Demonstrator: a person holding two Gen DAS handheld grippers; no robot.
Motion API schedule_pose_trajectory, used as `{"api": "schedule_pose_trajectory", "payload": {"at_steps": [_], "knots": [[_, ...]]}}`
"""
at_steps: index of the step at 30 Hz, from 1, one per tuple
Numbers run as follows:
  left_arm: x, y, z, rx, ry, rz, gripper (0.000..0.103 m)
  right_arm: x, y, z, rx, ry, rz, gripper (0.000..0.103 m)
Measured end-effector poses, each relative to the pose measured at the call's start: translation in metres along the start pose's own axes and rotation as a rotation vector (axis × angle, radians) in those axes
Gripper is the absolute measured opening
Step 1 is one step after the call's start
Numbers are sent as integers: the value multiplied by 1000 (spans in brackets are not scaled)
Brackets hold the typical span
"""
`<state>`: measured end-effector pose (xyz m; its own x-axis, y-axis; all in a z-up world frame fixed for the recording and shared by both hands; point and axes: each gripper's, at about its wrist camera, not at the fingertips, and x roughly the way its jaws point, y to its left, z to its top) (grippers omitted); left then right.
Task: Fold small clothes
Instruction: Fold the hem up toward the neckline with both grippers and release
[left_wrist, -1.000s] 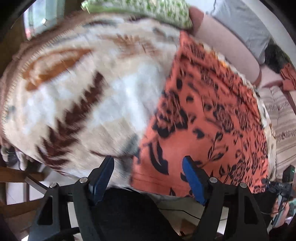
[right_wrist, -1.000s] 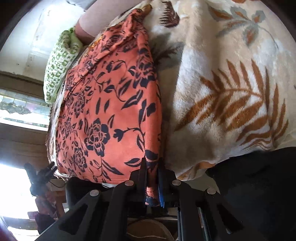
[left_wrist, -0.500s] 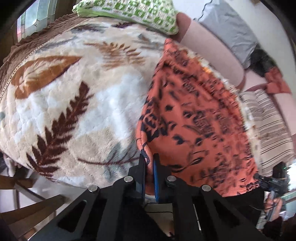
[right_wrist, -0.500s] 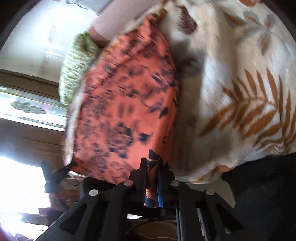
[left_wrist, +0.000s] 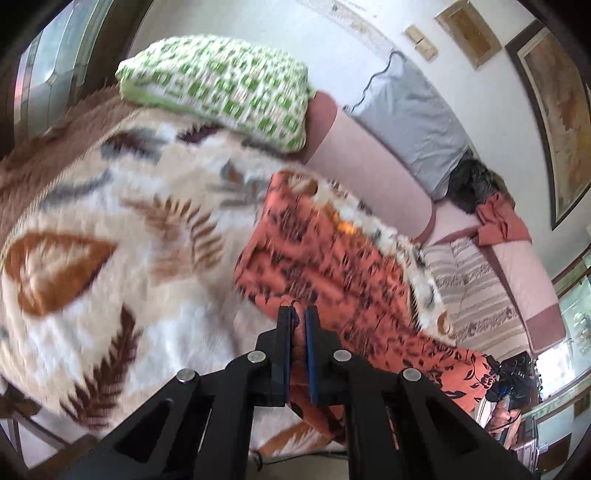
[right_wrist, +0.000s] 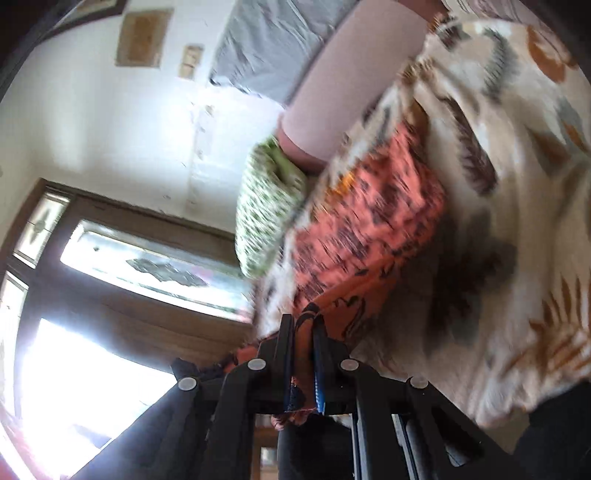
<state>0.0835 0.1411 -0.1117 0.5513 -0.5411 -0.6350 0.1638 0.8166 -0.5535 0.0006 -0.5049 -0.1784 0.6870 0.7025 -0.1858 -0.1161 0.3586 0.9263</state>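
The left gripper (left_wrist: 299, 314) is closed on an edge of the orange floral cloth (left_wrist: 332, 266), which lies on the leaf-pattern blanket (left_wrist: 110, 266).

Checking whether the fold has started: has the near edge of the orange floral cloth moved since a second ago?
Yes. The orange floral cloth, pinched in both claws, left claw and right claw, has been lifted off the leaf-print blanket toward the green pillow.

The left gripper (left_wrist: 299, 314) sits at the lower centre of its frame, jaws nearly together and pinching orange cloth (left_wrist: 332, 266). The right gripper (right_wrist: 303, 325), also lower centre, has its jaws clamped on a fold of the same cloth.
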Motion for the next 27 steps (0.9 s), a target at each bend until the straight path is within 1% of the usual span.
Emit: {"api": "schedule_pose_trajectory", "payload": {"at_steps": [4,5,7,9,12,14,16,17,18,19,20,21,22,23,24,25,26,27], "knots": [[13,-5,44,-25,-44,-12,6,8,3,36,2,-44,36,10],[19,-5,56,-40,-51,-16,1,12,3,47,7,-55,35,10],[31,-2,81,-68,-65,-9,1,22,1,68,14,-69,28,10],[48,4,108,-93,-71,-9,1,38,-3,97,22,-87,10,10],[84,11,149,-103,-64,27,1,55,-12,135,46,-130,11,10],[104,17,163,-119,-51,52,1,72,-23,165,47,-163,-14,10],[112,22,160,-138,-43,15,1,85,-34,182,50,-174,-58,10],[114,21,152,-111,-28,23,3,91,-40,185,63,-161,-63,11],[115,21,144,-87,-12,51,15,96,-44,185,69,-144,-64,14],[115,22,134,-68,9,78,26,101,-47,182,62,-117,-65,14],[114,25,115,-52,41,111,44,104,-50,177,49,-94,-74,14],[113,28,104,-48,55,122,48,108,-53,172,37,-65,-102,14],[110,31,89,-50,76,134,48,112,-57,164,34,-31,-143,14],[105,36,70,-61,104,147,48,115,-60,159,39,-12,-161,14],[100,39,58,-75,116,153,49,119,-62,153,47,6,-168,16],[94,42,46,-91,125,159,51,122,-62,149,50,14,-176,27],[85,43,29,-113,140,171,57,131,-58,144,47,37,-207,53],[78,43,20,-118,147,179,61,137,-56,142,44,52,-232,70]]}}
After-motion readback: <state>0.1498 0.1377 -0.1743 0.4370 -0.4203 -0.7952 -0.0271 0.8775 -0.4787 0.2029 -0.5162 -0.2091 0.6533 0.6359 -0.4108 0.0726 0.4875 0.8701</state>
